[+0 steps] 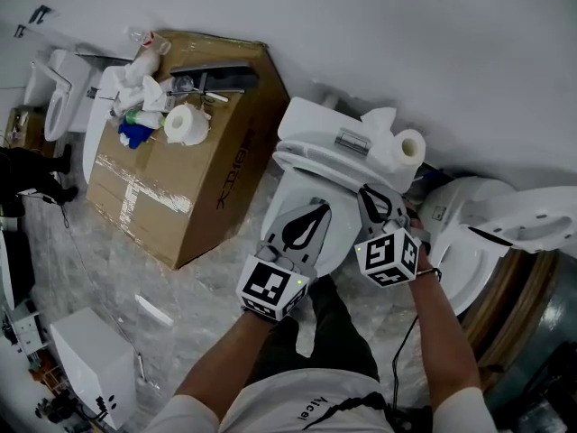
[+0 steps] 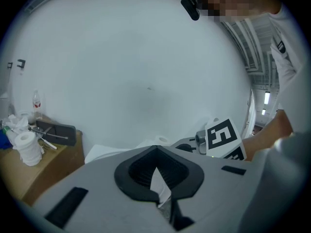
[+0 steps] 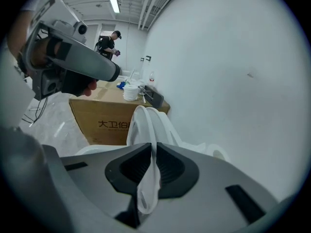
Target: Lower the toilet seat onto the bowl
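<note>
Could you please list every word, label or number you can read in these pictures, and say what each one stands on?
"大卫伯": side of the cardboard box; the rest is hidden behind the toilet seat.
"Aicel", roughly: the person's shirt; small, so uncertain.
Sticker on the neighbouring toilet: too small to read.

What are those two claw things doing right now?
Left gripper: closed, nothing clearly held.
Right gripper: closed on the edge of the raised toilet seat.
</note>
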